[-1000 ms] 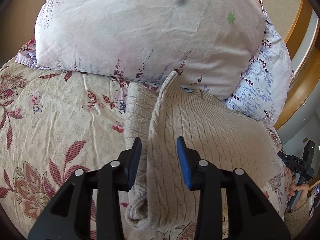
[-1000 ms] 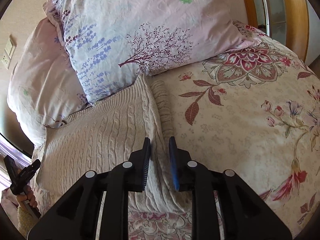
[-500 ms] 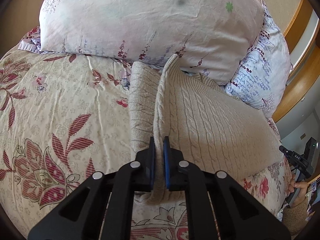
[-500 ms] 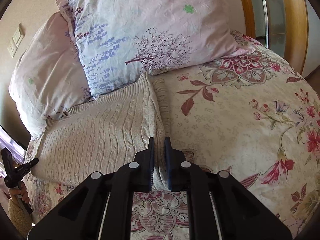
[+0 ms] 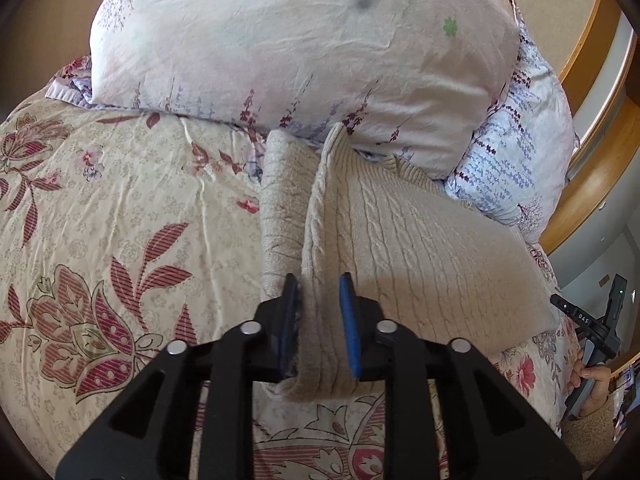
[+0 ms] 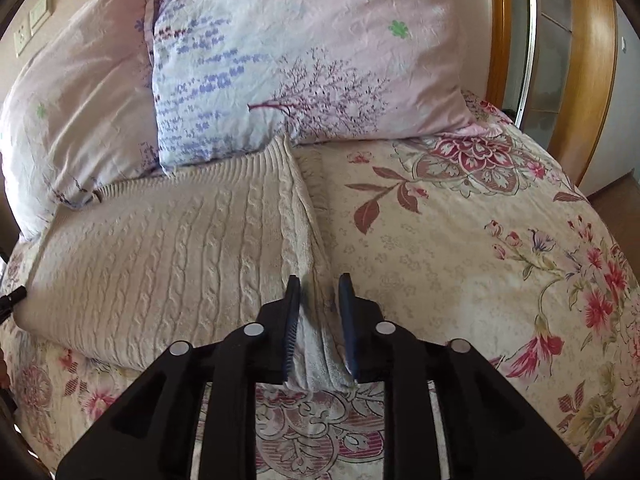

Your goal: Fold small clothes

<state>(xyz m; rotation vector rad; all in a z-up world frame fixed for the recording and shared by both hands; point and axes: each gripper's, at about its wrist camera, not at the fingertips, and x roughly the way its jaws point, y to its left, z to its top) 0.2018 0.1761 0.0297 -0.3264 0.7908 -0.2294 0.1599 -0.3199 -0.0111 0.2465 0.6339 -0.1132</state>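
A cream cable-knit sweater (image 5: pixel 420 248) lies on the flowered bedspread (image 5: pixel 120 220) with its top against the pillows. Its side is folded over lengthwise. My left gripper (image 5: pixel 318 278) straddles the raised fold at the sweater's near left corner; its jaws are opening and the blue pads stand just off the knit. In the right wrist view the sweater (image 6: pixel 160 256) fills the left half. My right gripper (image 6: pixel 319 278) straddles the folded right edge near the hem; its jaws are opening too, with knit loose between them.
Two flowered pillows (image 5: pixel 300 40) lean at the head of the bed, seen again as pillows (image 6: pixel 300 40) in the right view. A wooden frame (image 6: pixel 592 60) curves at the right. A hand (image 5: pixel 592 376) shows at the right edge. The bedspread (image 6: pixel 460 260) spreads out to the right.
Half a second ago both grippers were pinched shut on the sweater's folded edges. Now both pairs of jaws have parted and the knit sits loose between them. Both views have pulled back slightly.
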